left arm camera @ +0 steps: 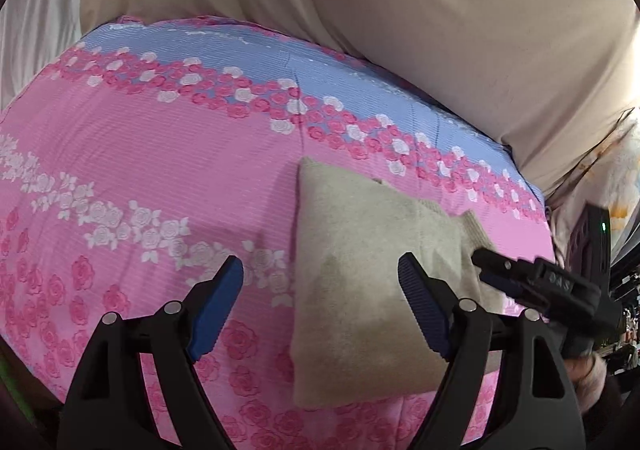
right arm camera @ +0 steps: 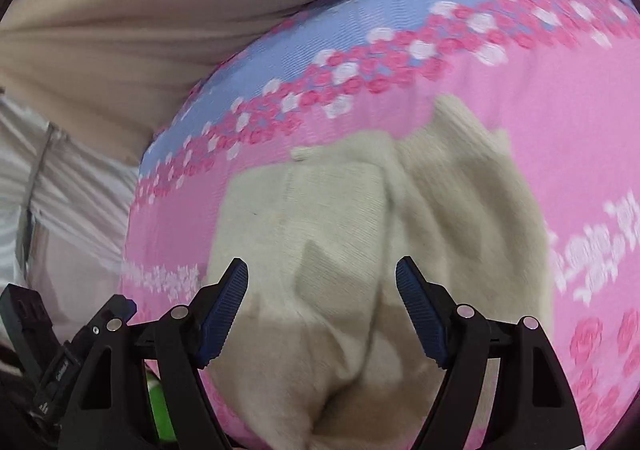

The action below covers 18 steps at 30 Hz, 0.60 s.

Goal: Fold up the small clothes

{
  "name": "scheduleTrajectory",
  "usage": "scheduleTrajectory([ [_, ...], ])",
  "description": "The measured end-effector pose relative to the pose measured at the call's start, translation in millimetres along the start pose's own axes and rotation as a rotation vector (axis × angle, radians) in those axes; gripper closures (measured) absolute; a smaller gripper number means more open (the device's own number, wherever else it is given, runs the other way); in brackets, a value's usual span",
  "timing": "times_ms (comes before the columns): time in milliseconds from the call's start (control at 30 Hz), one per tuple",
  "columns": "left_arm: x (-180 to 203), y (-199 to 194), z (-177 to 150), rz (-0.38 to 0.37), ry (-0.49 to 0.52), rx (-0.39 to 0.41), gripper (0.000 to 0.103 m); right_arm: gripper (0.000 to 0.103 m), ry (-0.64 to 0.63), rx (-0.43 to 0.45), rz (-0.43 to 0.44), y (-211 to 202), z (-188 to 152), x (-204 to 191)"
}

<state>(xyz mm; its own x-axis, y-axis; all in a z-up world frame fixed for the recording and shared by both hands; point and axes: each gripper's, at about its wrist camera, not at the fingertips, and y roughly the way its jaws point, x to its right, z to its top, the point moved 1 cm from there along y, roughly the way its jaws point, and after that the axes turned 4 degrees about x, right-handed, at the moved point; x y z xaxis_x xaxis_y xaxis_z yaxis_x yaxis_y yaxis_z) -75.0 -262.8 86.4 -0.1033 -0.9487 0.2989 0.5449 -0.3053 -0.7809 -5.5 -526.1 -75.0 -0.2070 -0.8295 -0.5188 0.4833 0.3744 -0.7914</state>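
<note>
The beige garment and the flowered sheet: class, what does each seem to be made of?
Beige garment: seemingly soft knit, matte and slightly fuzzy, with ribbing at one edge. Flowered sheet: seemingly thin woven cloth, matte, with fine ridges and printed roses.

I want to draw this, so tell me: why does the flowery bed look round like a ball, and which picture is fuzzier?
Left wrist view: the fisheye lens bends the pink flowery sheet into a dome, corners go dark, but the beige garment looks fairly sharp. Right wrist view: same bending, and the garment and roses are smeared with blur; the open tongs stay crisp and cast shadows on the cloth.
</note>
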Motion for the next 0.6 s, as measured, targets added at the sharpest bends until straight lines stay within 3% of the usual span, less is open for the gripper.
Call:
scheduleTrajectory([
  [100,-9,0,-1,0.015,-0.021,-0.008,0.025,0.028,0.011,-0.081,-0.062,36,-2,-6],
  [200,-19,-5,-1,0.039,-0.043,0.008,0.021,0.033,-0.038,-0.079,-0.092,46,-10,-19],
  [233,-22,-5,-1,0.045,-0.05,0.012,0.021,0.05,-0.076,-0.081,-0.107,47,-12,-25],
  [267,-25,-5,-1,0.052,-0.059,0.012,0.021,0.077,-0.101,-0.088,-0.112,49,-13,-29],
  [300,-27,-4,-1,0.055,-0.066,0.009,0.021,0.086,-0.105,-0.086,-0.104,48,-12,-30],
  [500,-26,1,-4,0.07,-0.058,-0.012,0.021,0.092,-0.103,0.061,-0.003,-12,16,-41],
  [600,-24,1,-5,0.074,-0.045,-0.018,0.021,0.094,-0.138,0.127,-0.033,-46,25,-42],
])
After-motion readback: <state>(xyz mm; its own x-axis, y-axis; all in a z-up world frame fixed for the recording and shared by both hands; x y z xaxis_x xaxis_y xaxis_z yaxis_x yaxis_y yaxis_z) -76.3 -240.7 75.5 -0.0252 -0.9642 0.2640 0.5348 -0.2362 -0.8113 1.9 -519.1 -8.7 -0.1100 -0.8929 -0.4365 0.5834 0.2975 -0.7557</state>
